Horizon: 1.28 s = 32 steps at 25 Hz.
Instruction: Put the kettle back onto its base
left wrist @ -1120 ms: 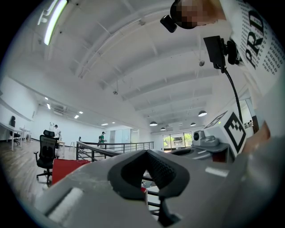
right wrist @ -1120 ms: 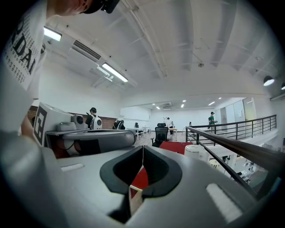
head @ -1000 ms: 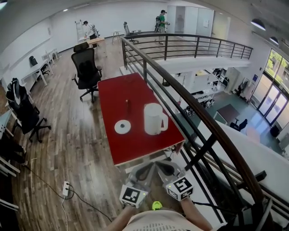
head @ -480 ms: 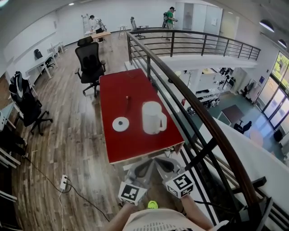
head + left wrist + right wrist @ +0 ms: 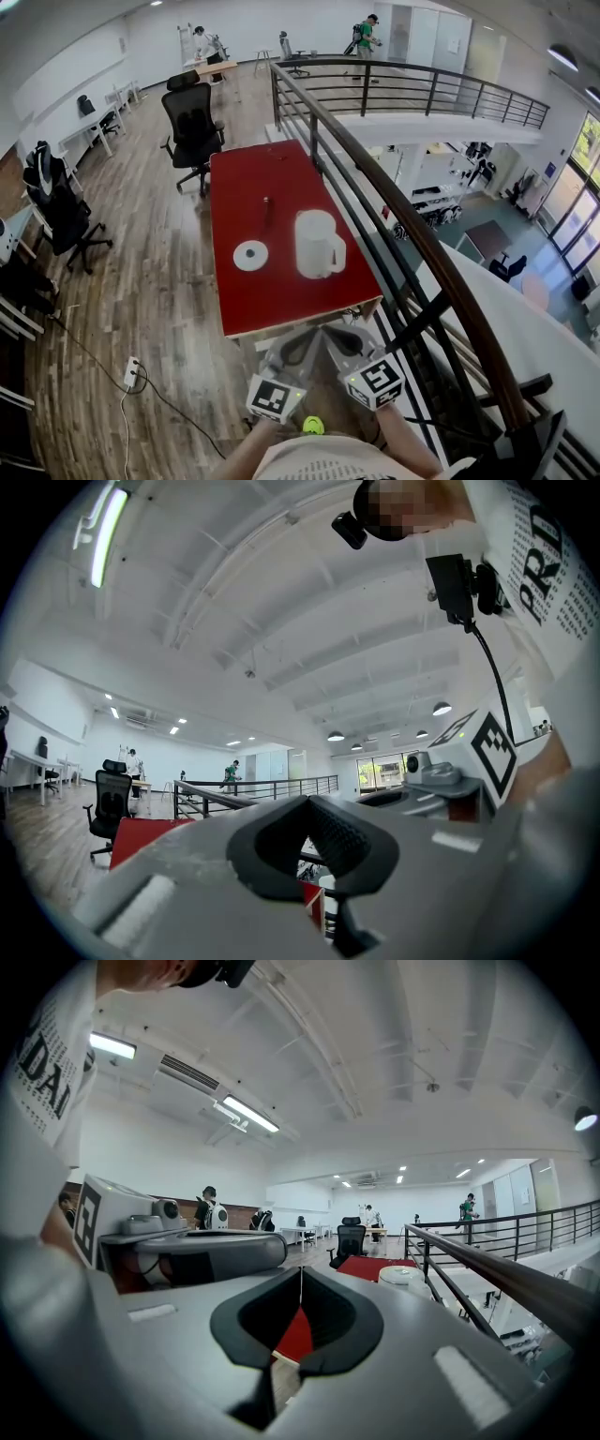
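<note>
— Where's the base (image 5: 251, 255)?
— Towards the table's (image 5: 281, 305) near edge. The kettle (image 5: 317, 244) stands upright just right of it, apart.
— And the tools?
— The left hand-held gripper (image 5: 302, 339) and right hand-held gripper (image 5: 339, 336) hang short of that edge, jaws closed, empty. Only the head view shows the base.

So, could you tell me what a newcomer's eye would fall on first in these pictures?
Most likely the bright red table beside the black railing. On it a white kettle stands right of its round white base, apart from it. Low in the head view, the left gripper and the right gripper are shut and empty, short of the table.
</note>
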Tool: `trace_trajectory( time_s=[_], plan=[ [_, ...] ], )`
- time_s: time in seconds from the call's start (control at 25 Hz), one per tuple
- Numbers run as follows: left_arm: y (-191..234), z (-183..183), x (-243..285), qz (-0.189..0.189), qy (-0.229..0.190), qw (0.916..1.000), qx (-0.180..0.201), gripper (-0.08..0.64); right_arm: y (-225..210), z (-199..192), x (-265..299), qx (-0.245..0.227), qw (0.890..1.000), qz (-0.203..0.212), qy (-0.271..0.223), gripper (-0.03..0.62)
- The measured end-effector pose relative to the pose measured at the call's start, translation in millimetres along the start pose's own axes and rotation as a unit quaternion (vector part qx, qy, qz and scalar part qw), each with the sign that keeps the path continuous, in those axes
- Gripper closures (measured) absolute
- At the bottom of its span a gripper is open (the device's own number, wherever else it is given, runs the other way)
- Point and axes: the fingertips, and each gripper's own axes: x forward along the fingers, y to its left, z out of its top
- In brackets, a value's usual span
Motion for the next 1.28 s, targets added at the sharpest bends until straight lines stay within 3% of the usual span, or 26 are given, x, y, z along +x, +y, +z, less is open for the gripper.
trace_trajectory(
  time_s=[0.28,0.68,0.88,1.28],
  plan=[
    [7.4,-9.0,1.7,-0.002,0.014,0.9999,0.005,0.561,-0.6,-5.7,10.2,0.007,1.000,0.009,0.008,0.581],
    [22.6,-11.0,18.8,-0.008,0.000,0.9998,-0.016,0.560,-23.2,-11.2,18.3,0.016,1.000,-0.016,0.022,0.578],
    [40.5,-23.3,28.8,-0.024,0.027,0.9993,0.002,0.560,-33.2,-7.6,37.6,0.013,0.999,-0.021,0.026,0.578],
    [79.7,-3.9,55.5,-0.043,-0.008,0.9989,-0.018,0.560,-55.5,13.3,81.2,0.008,0.999,-0.044,0.020,0.578]
  ],
)
